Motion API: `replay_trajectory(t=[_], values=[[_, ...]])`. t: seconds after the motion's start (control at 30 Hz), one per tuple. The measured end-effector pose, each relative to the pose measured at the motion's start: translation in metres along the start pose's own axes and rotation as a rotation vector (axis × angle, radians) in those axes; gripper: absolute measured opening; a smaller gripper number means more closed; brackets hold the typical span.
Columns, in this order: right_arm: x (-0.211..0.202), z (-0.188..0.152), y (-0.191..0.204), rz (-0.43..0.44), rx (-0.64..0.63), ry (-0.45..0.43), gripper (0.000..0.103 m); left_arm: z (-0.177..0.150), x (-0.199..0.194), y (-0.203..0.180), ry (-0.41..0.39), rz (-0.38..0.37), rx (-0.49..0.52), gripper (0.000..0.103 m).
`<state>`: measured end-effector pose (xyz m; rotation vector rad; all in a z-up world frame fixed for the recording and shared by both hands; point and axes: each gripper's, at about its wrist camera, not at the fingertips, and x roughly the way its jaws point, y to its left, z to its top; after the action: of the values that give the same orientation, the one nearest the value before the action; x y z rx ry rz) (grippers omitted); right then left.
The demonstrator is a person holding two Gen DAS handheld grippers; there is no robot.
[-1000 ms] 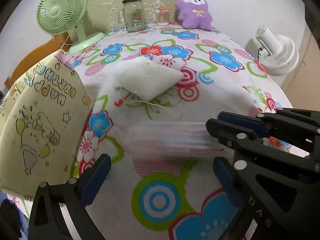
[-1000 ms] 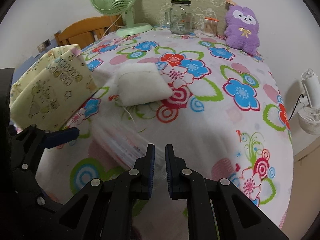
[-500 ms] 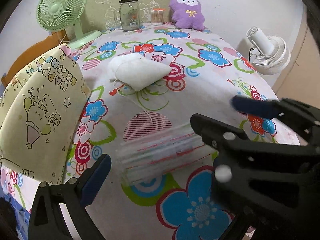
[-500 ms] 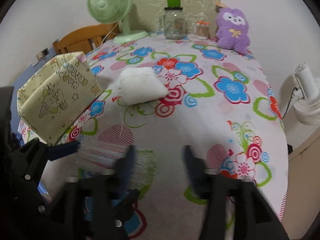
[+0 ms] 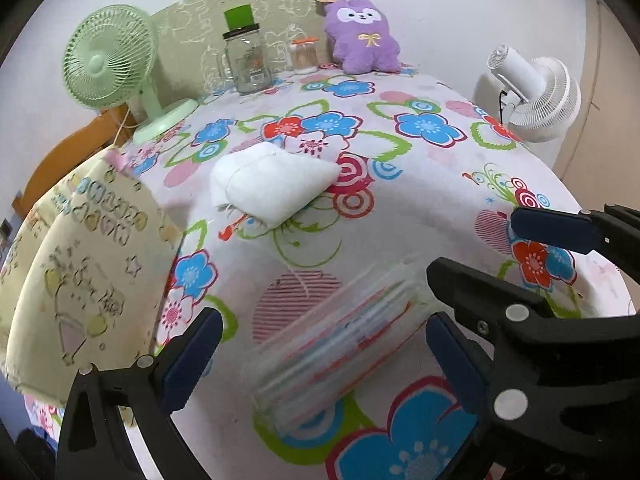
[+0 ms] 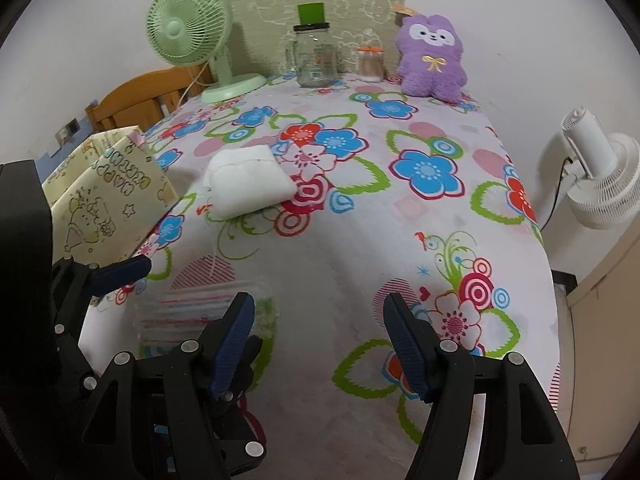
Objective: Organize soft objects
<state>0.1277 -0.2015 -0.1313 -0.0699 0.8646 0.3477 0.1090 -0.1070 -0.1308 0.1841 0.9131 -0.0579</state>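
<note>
From the left wrist camera, the left gripper (image 5: pixel 320 344) is spread wide, its blue-padded fingers (image 5: pixel 192 356) standing on either side of a clear plastic packet (image 5: pixel 340 332) with red and blue stripes (blurred, so its contents cannot be made out). The packet lies tilted on the flowered tablecloth (image 5: pixel 420 184) near the front edge; neither pad of this gripper visibly touches it. The right gripper (image 5: pixel 492 248) comes in from the right with its fingers apart, the lower one at the packet's right end. Farther back lies a white cushion (image 5: pixel 268 184), and at the left edge stands a yellow cartoon gift bag (image 5: pixel 84 264). Along the far side are a green desk fan (image 5: pixel 108 68), a glass jar (image 5: pixel 246 62) and a purple plush bunny (image 5: pixel 364 36); a white fan (image 5: pixel 536 92) stands off the table to the right.

From the right wrist camera, the right gripper (image 6: pixel 320 328) is open wide over bare cloth, nothing between its pads. The striped packet (image 6: pixel 200 308) lies just left of its left finger (image 6: pixel 232 340), beside the dark fingers of the left gripper (image 6: pixel 120 272). The cushion (image 6: pixel 244 184) rests mid-table, well apart from the bunny (image 6: pixel 432 56) at the back.
</note>
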Motion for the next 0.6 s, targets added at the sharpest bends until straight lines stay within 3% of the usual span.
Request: replay_trajectory(t=[0.1,0.2,0.33,0.6], values=[[0.003,0.001,-0.004,-0.008,0.019,0.005,0.070,0.003,0.003,-0.001,0.004,-0.013,0.004,0.097],[0.007,0.001,-0.008,-0.010,0.035,0.016,0.070,0.004,0.004,0.000,0.005,-0.039,-0.007,0.084],[0.010,0.003,-0.009,-0.007,0.040,0.023,0.070,0.005,0.001,-0.001,0.031,-0.129,-0.015,0.053],[0.009,0.008,0.005,0.012,0.012,0.014,0.071,0.003,-0.006,0.004,0.042,-0.106,-0.027,0.026]])
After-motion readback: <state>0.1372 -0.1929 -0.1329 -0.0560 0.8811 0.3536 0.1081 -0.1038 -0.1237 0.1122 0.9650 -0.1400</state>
